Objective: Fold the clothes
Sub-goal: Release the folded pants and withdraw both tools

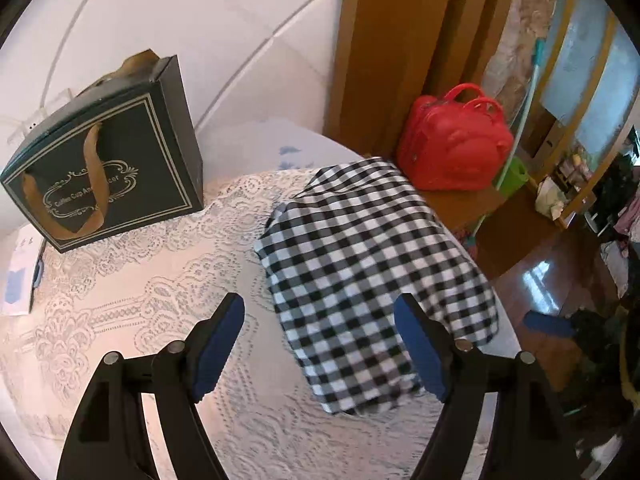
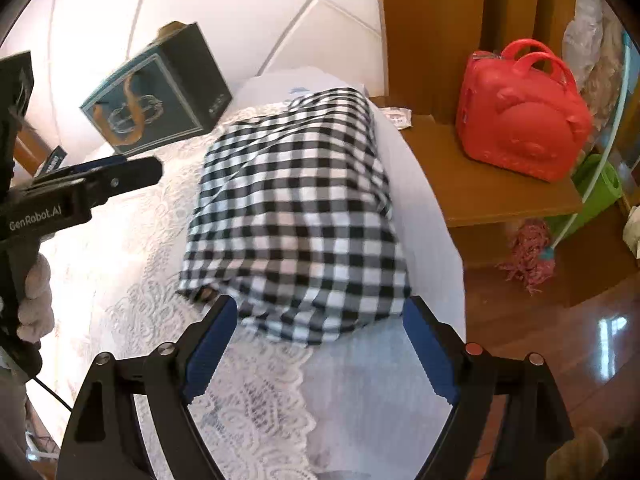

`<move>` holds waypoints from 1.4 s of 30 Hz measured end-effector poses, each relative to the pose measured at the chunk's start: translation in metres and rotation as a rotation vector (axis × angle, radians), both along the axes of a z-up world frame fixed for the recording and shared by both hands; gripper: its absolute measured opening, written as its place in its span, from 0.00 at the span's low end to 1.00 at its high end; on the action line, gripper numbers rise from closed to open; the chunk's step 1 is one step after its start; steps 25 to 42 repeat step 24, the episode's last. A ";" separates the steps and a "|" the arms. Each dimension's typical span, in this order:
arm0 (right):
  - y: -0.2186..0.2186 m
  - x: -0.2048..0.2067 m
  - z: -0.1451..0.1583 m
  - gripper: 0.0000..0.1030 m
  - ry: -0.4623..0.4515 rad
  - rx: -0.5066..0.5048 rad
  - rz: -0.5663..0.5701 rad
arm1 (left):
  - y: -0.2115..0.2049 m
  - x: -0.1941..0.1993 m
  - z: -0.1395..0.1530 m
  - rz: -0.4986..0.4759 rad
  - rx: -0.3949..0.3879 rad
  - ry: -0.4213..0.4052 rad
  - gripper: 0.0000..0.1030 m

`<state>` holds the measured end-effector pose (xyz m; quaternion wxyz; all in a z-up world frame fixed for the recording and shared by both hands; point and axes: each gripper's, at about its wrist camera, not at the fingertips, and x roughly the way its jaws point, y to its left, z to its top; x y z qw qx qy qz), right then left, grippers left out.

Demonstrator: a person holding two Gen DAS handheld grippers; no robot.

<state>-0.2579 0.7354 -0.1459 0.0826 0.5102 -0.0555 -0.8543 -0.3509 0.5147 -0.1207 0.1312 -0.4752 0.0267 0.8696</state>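
A black-and-white checked garment (image 1: 372, 276) lies folded into a rectangle on a lace-covered bed (image 1: 152, 272), near the bed's right edge. It also shows in the right wrist view (image 2: 296, 216). My left gripper (image 1: 320, 320) is open and empty, hovering just above the garment's near left part. My right gripper (image 2: 320, 320) is open and empty, with the garment's near edge between its blue fingertips (image 2: 218, 334). The left gripper also shows from the side in the right wrist view (image 2: 152, 172), left of the garment.
A dark gift box (image 1: 108, 168) with a tan ribbon stands on the bed at the back left. A red handbag (image 2: 524, 120) sits on a wooden bedside shelf (image 2: 500, 192) to the right. The bed's right edge drops to a wooden floor (image 2: 580, 344). A padded headboard (image 1: 200, 32) stands behind.
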 end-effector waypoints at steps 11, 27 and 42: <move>0.009 0.031 -0.002 0.82 -0.006 -0.009 -0.058 | 0.026 0.015 -0.003 0.013 -0.028 -0.004 0.76; 0.004 0.025 0.003 0.82 0.012 0.130 -0.056 | 0.034 0.017 -0.012 0.025 -0.077 -0.014 0.75; 0.004 0.025 0.003 0.82 0.012 0.130 -0.056 | 0.034 0.017 -0.012 0.025 -0.077 -0.014 0.75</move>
